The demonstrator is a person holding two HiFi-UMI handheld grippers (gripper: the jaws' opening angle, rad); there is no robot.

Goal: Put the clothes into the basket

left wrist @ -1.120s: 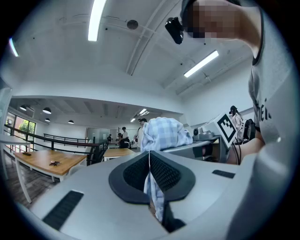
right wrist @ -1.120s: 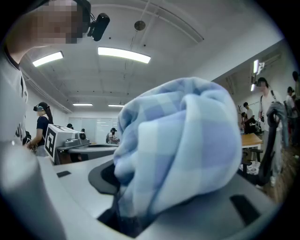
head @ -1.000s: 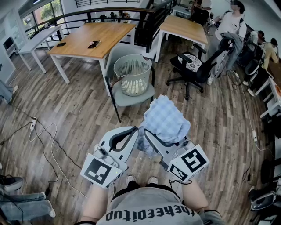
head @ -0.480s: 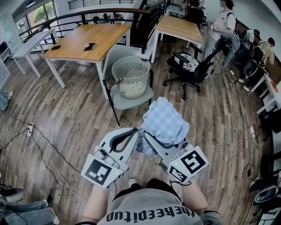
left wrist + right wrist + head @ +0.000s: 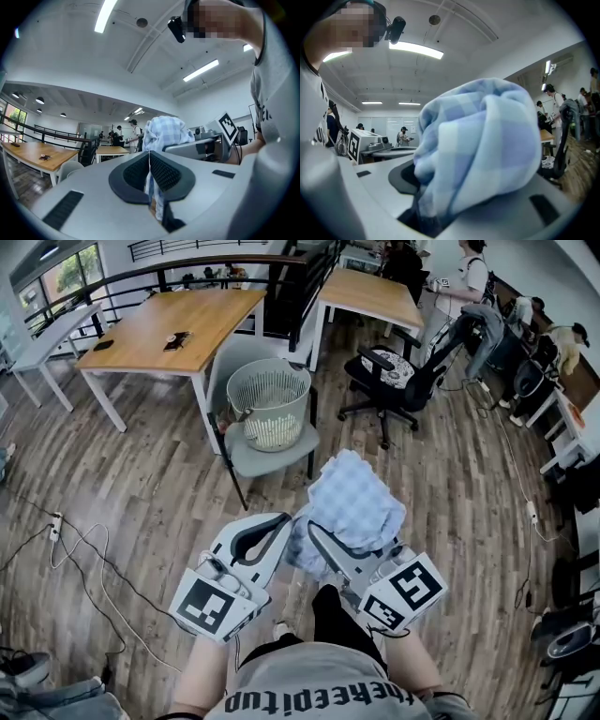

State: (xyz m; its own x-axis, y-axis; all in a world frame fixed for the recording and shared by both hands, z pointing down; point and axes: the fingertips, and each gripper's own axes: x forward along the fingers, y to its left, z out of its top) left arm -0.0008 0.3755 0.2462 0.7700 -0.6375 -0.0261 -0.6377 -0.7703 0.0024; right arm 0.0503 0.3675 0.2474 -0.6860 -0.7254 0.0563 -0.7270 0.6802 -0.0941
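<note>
Okay, going left to right in the head view. Loose cables (image 5: pixel 89 545) lie on the wood floor at far left. A wooden table (image 5: pixel 155 329) sits upper left. Just right of it, upper centre, the white mesh laundry basket (image 5: pixel 246 418) stands on the seat of a grey chair (image 5: pixel 281 457), with something pale already inside. It is well apart from both tools.

The left gripper (image 5: pixel 281 523) is at lower centre. Its pads (image 5: pixel 161 171) are pressed together on a thin hanging edge of the light blue checked cloth (image 5: pixel 352 498). Most of the cloth is bunched up just right of that, centre frame, in the air above the floor. The right gripper (image 5: pixel 317 532) has its jaws wide apart but clamped around that thick wad, which fills the gap between them. Both tools point roughly toward the basket. A black office chair (image 5: pixel 394 371) is upper right, and people stand at the far top right.

Handling judgement: the cloth looks light, soft and floppy, not fragile, with no stiff edge. It will sag and trail, and the thin pinched edge could slip out. The better hold is the bulk of the wad, as on the right, with the loose tail gathered so that nothing catches the basket rim.
</note>
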